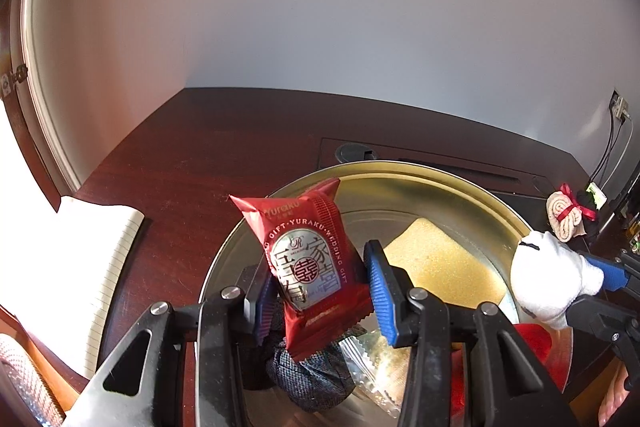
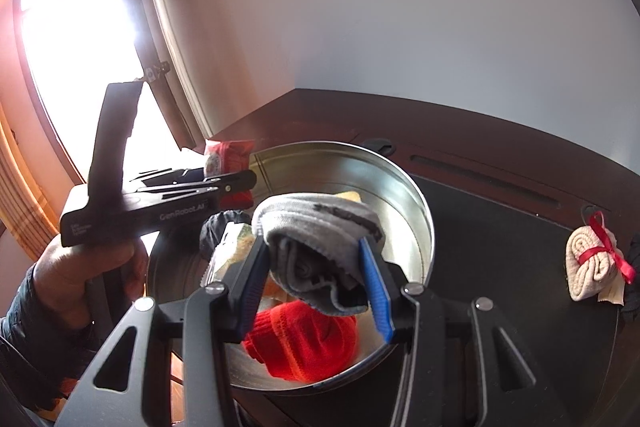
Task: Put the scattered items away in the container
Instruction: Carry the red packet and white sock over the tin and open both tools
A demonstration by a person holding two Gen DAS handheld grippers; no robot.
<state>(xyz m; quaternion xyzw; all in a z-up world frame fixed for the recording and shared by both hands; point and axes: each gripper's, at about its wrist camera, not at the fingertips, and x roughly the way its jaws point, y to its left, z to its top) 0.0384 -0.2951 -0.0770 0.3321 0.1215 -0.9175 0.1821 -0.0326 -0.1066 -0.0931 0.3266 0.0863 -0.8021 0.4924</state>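
Both hand-held grippers hung above the round tin (image 2: 416, 203): left hand-held gripper (image 1: 320, 287) clamped on the red packet (image 1: 308, 267), right hand-held gripper (image 2: 316, 279) clamped on the grey sock (image 2: 320, 243).

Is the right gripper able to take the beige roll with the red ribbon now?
Probably not yet: the right gripper is shut on a grey sock above the tin. The beige roll lies unobstructed outside it.

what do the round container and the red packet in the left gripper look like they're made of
Round container: looks like thin metal, likely tin, with a shiny silvery wall that mirrors the light. Red packet: seems a glossy plastic or foil wrapper, with crimped sealed ends and creases that catch highlights.
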